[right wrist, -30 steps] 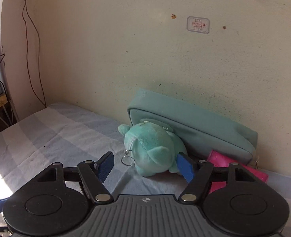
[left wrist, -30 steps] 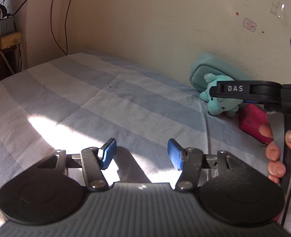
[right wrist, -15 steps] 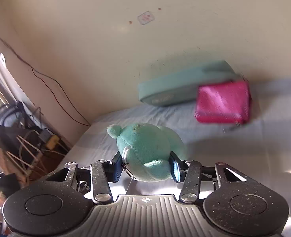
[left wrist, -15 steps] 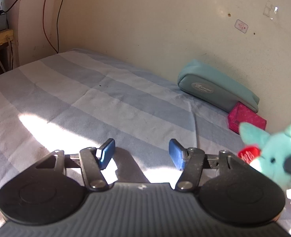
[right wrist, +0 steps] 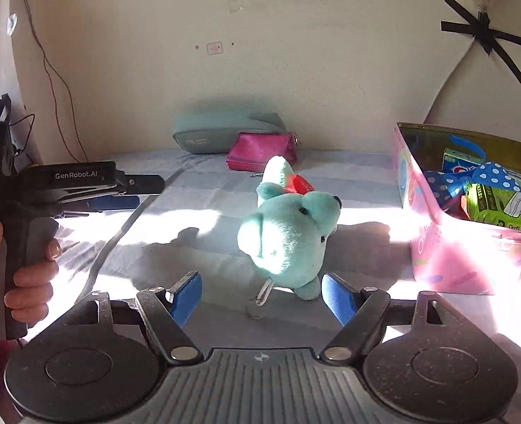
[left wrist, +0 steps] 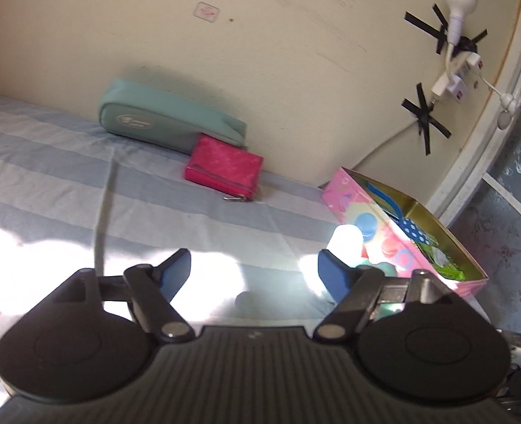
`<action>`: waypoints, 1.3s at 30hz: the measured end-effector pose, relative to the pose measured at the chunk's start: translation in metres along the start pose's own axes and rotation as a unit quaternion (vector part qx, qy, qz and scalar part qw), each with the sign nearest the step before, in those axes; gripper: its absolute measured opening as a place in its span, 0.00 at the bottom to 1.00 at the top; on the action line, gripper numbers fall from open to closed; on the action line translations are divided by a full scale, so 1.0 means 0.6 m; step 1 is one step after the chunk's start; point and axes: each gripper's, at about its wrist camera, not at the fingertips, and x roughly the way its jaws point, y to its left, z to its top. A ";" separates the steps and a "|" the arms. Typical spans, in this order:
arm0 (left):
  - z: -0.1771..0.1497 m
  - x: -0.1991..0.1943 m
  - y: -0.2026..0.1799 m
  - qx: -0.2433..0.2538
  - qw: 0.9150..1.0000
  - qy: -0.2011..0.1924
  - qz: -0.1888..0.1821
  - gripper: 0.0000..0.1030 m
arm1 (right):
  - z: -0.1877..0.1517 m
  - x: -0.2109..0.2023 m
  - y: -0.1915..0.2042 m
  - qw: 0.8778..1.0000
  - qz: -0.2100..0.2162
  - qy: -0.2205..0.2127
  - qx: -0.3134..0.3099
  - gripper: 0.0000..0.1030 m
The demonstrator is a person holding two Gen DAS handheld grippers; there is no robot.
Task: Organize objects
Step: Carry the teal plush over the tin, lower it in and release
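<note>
On the striped bedsheet [right wrist: 207, 173], to my right, stands a pink tin box [right wrist: 448, 258] with its top open. Inside it I can see a green packet [right wrist: 490, 201], a blue carton [right wrist: 458, 162] and a blue polka-dot ribbon [right wrist: 490, 173].

My right gripper [right wrist: 261, 291] has its jaws opening. The blue pads stand apart on either side of the teal plush toy [right wrist: 288, 233], and neither pad presses on it. The toy sits on the sheet just ahead of the pads, its long axis running away from me, its head at the far end turned to the right, towards the tin. A small metal ring [right wrist: 255, 309] on its near end lies between the pads.

My left gripper [left wrist: 255, 272] is opening too, with only the sunlit sheet between its pads.

Against the back wall lie a teal pencil case [left wrist: 161, 120] and, touching it, a pink wallet [left wrist: 225, 166].
</note>
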 end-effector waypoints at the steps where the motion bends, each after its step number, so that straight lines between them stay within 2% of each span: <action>1: -0.001 0.007 -0.018 0.005 1.000 0.009 -0.008 0.82 | 0.001 0.003 -0.001 1.000 -0.004 -0.002 -0.001 0.69; 4: -0.002 0.038 -0.057 0.014 0.999 0.041 -0.019 0.82 | 0.007 0.019 -0.013 1.000 -0.021 -0.003 0.000 0.69; 8: -0.007 0.075 -0.085 0.035 0.997 0.066 0.002 0.82 | 0.008 0.036 -0.031 1.000 -0.027 0.001 0.003 0.70; 13: -0.018 0.103 -0.087 0.041 0.995 0.087 0.037 0.80 | 0.017 0.070 -0.056 1.000 0.001 0.022 0.003 0.70; 16: -0.027 0.116 -0.076 0.042 0.992 0.104 0.051 0.72 | 0.024 0.090 -0.062 0.999 0.018 0.034 -0.006 0.71; 20: -0.030 0.115 -0.078 0.063 0.992 0.096 0.059 0.65 | 0.026 0.121 -0.053 0.997 0.037 0.055 -0.035 0.70; 22: -0.027 0.115 -0.084 0.068 0.991 0.100 0.051 0.61 | 0.027 0.127 -0.038 0.996 0.034 0.052 -0.064 0.57; 23: -0.025 0.113 -0.088 0.063 0.992 0.107 0.033 0.60 | 0.028 0.126 -0.030 0.995 0.035 0.052 -0.077 0.34; 24: -0.022 0.107 -0.096 0.058 0.992 0.106 0.019 0.59 | 0.032 0.123 -0.026 0.995 0.040 0.053 -0.079 0.03; 26: -0.013 0.092 -0.126 0.093 0.992 0.080 0.036 0.59 | 0.042 0.120 -0.026 0.994 0.059 0.063 -0.060 0.00; 27: -0.008 0.085 -0.138 0.103 0.992 0.069 0.037 0.59 | 0.047 0.116 -0.024 0.995 0.054 0.051 -0.068 0.00; 31: 0.018 0.067 -0.148 0.083 0.995 0.053 0.017 0.60 | 0.072 0.077 -0.033 0.996 0.059 0.016 -0.062 0.00; 35: 0.031 0.061 -0.158 0.065 0.996 0.053 -0.014 0.60 | 0.086 0.057 -0.052 0.997 0.063 0.009 -0.047 0.00; 39: 0.057 0.048 -0.213 0.098 0.994 0.029 -0.024 0.60 | 0.104 0.024 -0.051 0.997 0.046 -0.018 -0.065 0.00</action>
